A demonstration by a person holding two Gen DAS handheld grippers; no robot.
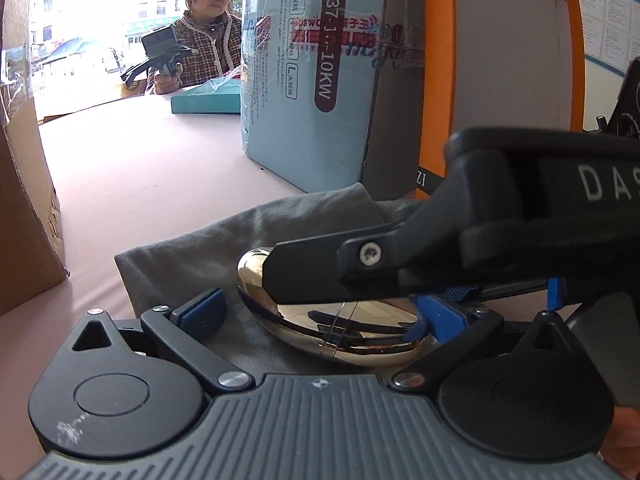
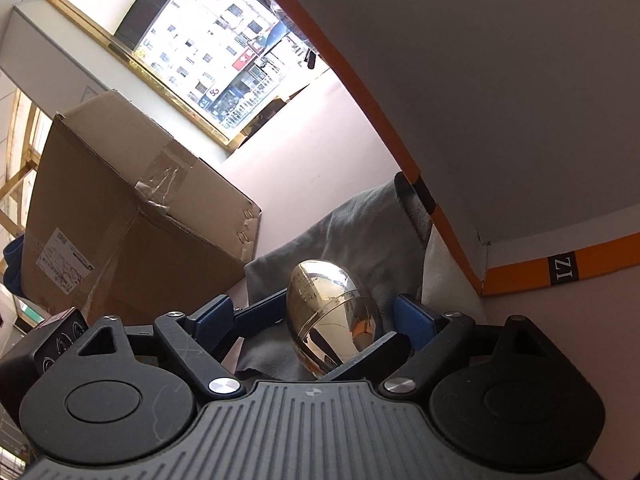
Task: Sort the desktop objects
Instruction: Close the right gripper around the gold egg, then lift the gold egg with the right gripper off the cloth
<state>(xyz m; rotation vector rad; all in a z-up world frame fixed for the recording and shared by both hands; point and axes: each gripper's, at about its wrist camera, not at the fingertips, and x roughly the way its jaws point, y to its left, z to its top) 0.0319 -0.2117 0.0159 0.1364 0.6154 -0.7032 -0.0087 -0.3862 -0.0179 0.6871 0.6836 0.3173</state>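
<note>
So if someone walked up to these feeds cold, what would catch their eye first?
The shiny gold egg-shaped case lying on the grey cloth, framed between the open jaws of both grippers. Next, the big brown cardboard box on the pale pink table at the left of both views, and the tall light-blue printed package standing behind the cloth in the left wrist view.

Glossy gold case (image 1: 340,320) – matt cloth (image 1: 192,256)

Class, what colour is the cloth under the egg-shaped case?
Plain grey. The soft cloth beneath the shiny gold egg-shaped case shows best in the left wrist view.
</note>
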